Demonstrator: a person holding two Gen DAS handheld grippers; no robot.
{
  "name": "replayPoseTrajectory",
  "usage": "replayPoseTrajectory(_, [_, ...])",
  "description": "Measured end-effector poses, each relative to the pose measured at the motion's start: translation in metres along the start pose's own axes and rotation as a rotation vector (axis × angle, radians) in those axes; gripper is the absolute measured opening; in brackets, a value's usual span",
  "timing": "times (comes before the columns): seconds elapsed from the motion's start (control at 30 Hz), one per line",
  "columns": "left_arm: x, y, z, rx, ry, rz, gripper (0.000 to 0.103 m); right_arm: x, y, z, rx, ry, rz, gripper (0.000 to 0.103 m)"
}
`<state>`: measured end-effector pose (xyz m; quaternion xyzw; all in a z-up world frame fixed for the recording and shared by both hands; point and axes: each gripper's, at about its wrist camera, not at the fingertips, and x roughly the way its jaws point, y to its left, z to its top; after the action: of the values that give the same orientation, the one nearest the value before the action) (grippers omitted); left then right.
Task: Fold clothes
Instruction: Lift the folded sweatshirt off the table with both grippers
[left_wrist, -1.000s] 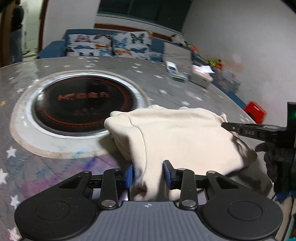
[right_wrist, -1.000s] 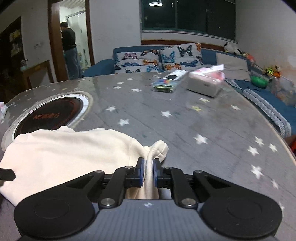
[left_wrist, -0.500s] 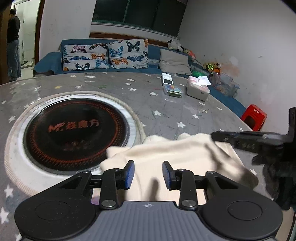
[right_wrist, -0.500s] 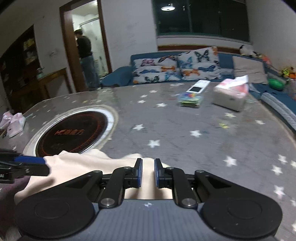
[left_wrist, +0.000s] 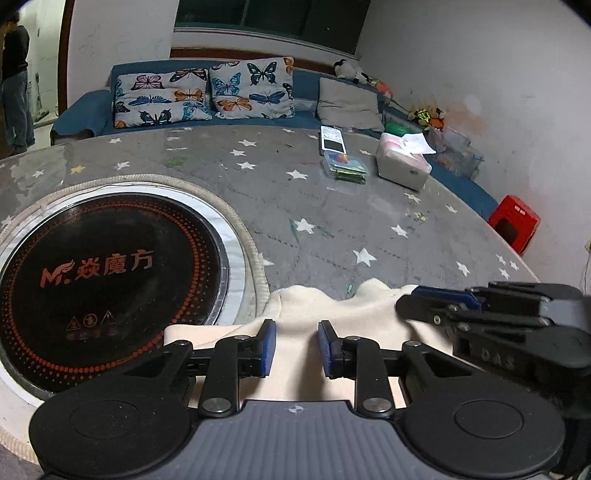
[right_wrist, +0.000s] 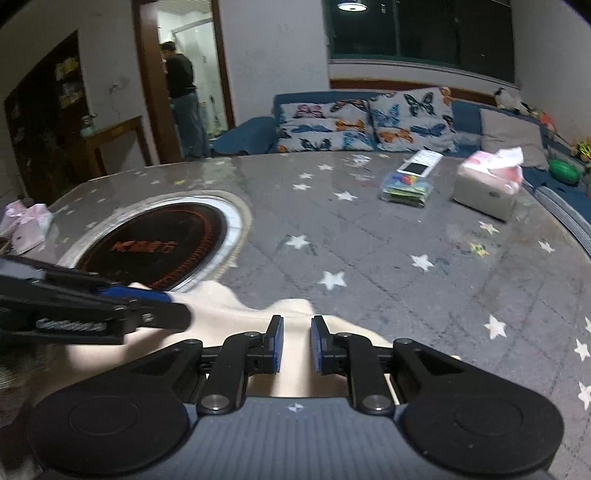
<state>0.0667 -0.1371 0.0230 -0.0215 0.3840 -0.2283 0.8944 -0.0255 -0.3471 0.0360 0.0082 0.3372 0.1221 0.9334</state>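
A cream garment (left_wrist: 332, 314) lies bunched at the near edge of the grey star-patterned table (left_wrist: 332, 229), beside the round black hotplate (left_wrist: 103, 266). My left gripper (left_wrist: 297, 347) hovers over its near part. Its jaws are closing, with cloth showing in the gap, and the blue pads do not press on it. My right gripper (right_wrist: 297, 345) is over the garment (right_wrist: 229, 310) too. Its jaws are opening, a narrow gap stands between them, and nothing is pinched. Each gripper shows in the other's view, the right gripper (left_wrist: 402, 304) and the left gripper (right_wrist: 177, 315), close together over the cloth.
A tissue box (left_wrist: 402, 166), a pack of cards (left_wrist: 347, 168) and a white handset (left_wrist: 332, 138) sit at the far right of the table. Pink items (right_wrist: 26, 225) lie at the left edge. A sofa (left_wrist: 203, 92) stands behind, a red stool (left_wrist: 513, 221) to the right, and a person (right_wrist: 183, 99) in the doorway.
Both grippers have drawn back toward the near edge, so less of the garment shows. The right jaws, shut on a cloth fold before, have parted. The left jaws have narrowed.
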Motion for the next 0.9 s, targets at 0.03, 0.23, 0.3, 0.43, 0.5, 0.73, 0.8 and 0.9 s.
replayPoseTrajectory(0.03, [0.000,0.000,-0.001,0.000,-0.001,0.002,0.027,-0.001,0.002,0.000,-0.005,0.000,0.008,0.016])
replayPoseTrajectory(0.23, [-0.003,-0.003,0.000,0.007,-0.006,0.018,0.035,0.004,0.007,-0.002,-0.011,0.011,0.011,0.019])
replayPoseTrajectory(0.3, [-0.006,-0.004,0.000,0.010,-0.011,0.022,0.040,-0.002,0.010,-0.001,-0.027,0.004,0.016,0.023])
replayPoseTrajectory(0.43, [-0.012,-0.004,-0.003,0.004,-0.017,0.028,0.042,-0.014,0.019,-0.003,-0.062,-0.001,0.035,0.024])
replayPoseTrajectory(0.5, [-0.016,-0.004,-0.004,0.004,-0.022,0.031,0.047,-0.018,0.023,-0.006,-0.073,0.000,0.045,0.028])
replayPoseTrajectory(0.73, [-0.031,-0.001,-0.009,0.000,-0.043,0.052,0.053,-0.034,0.043,-0.016,-0.147,0.005,0.095,0.038])
replayPoseTrajectory(0.8, [-0.034,-0.001,-0.011,-0.003,-0.043,0.060,0.053,-0.038,0.049,-0.019,-0.164,0.006,0.110,0.039])
replayPoseTrajectory(0.9, [-0.037,0.000,-0.013,-0.004,-0.042,0.076,0.056,-0.043,0.057,-0.023,-0.185,0.012,0.127,0.042])
